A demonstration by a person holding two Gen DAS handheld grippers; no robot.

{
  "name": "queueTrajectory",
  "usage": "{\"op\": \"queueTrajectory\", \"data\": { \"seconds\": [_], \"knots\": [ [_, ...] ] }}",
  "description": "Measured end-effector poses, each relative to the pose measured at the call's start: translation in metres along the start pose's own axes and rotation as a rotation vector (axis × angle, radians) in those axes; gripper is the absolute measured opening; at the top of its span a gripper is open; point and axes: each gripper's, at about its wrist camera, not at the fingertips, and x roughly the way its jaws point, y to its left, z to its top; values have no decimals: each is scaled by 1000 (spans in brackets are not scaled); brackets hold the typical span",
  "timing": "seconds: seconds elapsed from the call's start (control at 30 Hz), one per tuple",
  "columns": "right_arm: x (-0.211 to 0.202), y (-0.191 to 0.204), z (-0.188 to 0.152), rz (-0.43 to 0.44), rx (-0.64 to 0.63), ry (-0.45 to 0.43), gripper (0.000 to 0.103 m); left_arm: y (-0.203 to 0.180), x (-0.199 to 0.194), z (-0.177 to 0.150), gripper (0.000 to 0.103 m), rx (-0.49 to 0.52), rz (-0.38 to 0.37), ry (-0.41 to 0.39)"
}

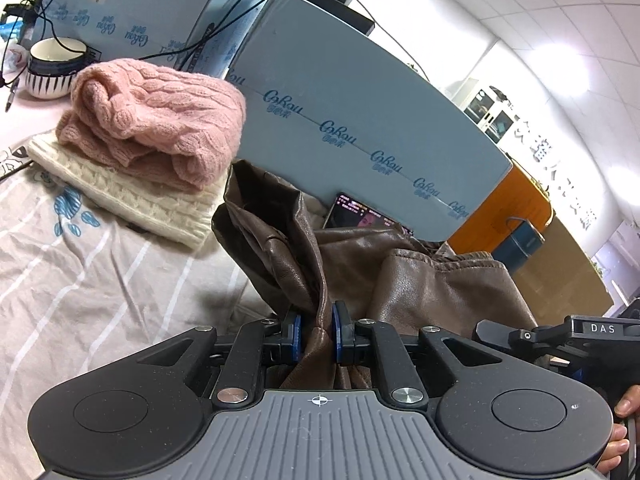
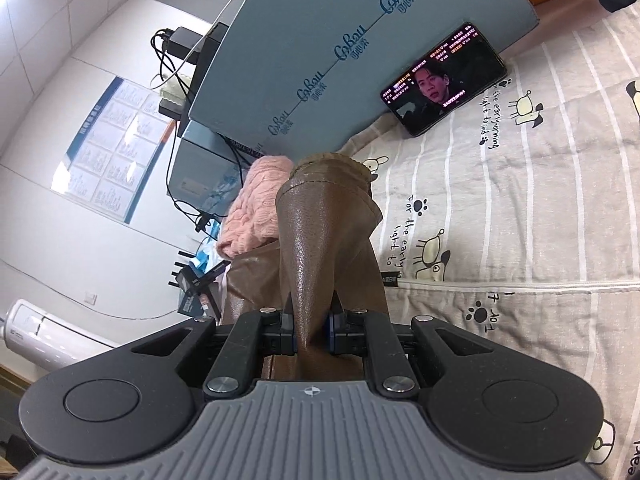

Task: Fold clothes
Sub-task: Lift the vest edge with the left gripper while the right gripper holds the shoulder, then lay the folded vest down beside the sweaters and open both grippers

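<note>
A brown leather garment (image 1: 432, 280) is lifted off the striped bedsheet (image 1: 80, 280). My left gripper (image 1: 317, 326) is shut on a bunched fold of it, blue pads pressing from both sides. In the right wrist view my right gripper (image 2: 312, 322) is shut on another fold of the brown leather garment (image 2: 320, 236), which rises in a cone ahead of the fingers. A folded pink cable-knit sweater (image 1: 160, 116) lies on a folded white knit sweater (image 1: 132, 196) at the left. The pink sweater (image 2: 256, 208) also shows behind the leather.
Blue foam boards (image 1: 340, 112) stand behind the clothes. A phone (image 2: 444, 80) with a lit screen leans on a blue board (image 2: 320, 40). A striped mug (image 1: 52, 68) and cables sit at far left. A hand (image 1: 616, 432) holds the other gripper at the right edge.
</note>
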Motion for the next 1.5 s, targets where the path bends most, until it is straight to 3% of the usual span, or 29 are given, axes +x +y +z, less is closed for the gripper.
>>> {"op": "queueTrajectory", "data": {
  "seconds": [0.23,0.43,0.73,0.93,1.0,1.1,1.23,1.33,1.43,1.5],
  "knots": [
    [0,0,0,35,37,4,12,-2,-3,1,13,-1,-7,-9],
    [27,12,-3,123,57,85,12,13,-23,1,13,-54,27,-48],
    [134,53,-15,275,93,275,12,68,-83,26,13,-87,227,-175],
    [229,76,-27,320,90,382,12,120,-91,52,13,-56,380,-210],
    [251,80,-28,297,32,392,12,137,-87,56,13,-66,416,-204],
    [270,88,-31,173,-143,396,11,155,-75,54,13,-78,458,-183],
    [273,87,-28,89,-271,379,12,168,-71,49,14,-91,515,-207],
    [275,83,-28,14,-338,367,17,170,-70,47,16,-88,570,-222],
    [278,79,-28,-63,-385,363,29,166,-70,46,35,-62,634,-233],
    [279,79,-30,-99,-418,354,36,161,-71,46,55,-61,688,-254]
  ]
}}
